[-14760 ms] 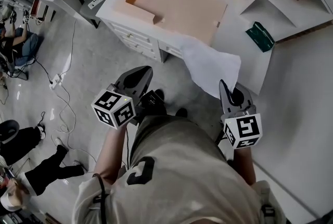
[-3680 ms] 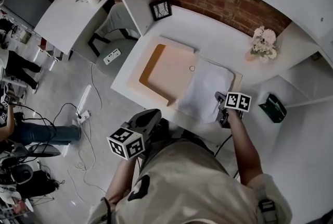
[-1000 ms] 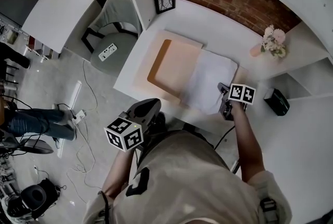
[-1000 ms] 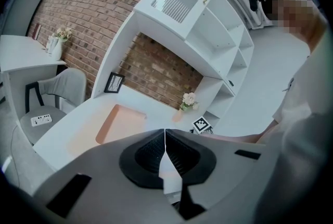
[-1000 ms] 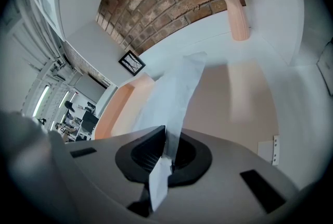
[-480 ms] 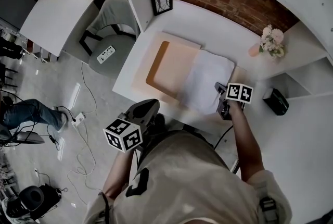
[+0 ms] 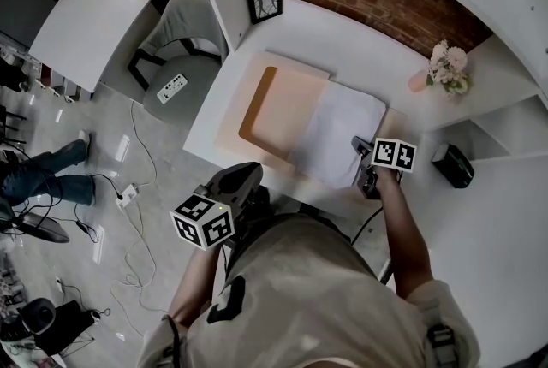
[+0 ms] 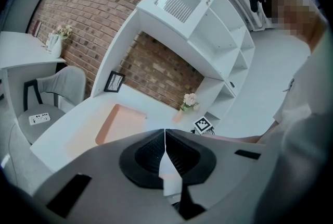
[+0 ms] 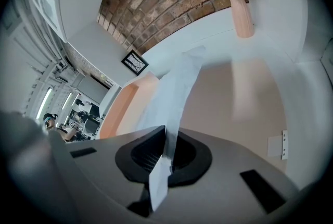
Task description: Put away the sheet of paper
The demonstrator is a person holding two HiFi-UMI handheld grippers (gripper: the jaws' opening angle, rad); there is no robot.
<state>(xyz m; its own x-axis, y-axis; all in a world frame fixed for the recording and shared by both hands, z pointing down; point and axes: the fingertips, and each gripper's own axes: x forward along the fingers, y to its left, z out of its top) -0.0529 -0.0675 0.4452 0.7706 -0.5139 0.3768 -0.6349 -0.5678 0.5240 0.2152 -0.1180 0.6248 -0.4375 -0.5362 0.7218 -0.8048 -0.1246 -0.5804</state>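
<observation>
1. Earlier the desk (image 7: 342,41) had the sheet (image 7: 338,128) dangling off its edge; now it lies flat on top.
2. Folder (image 7: 278,105) is open, with the sheet over its right half. Placed, I'd say, but not let go or closed up.
3. Right gripper (image 7: 360,154) clamps the sheet's near corner. Left gripper (image 7: 244,176), off the desk, is pinched together on nothing.
4. Only the right gripper view shows the sheet between those jaws.

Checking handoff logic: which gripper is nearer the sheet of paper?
Right. The right gripper is shut on the near edge of the sheet of paper; the left gripper hangs shut before the desk, clear of the paper.
</observation>
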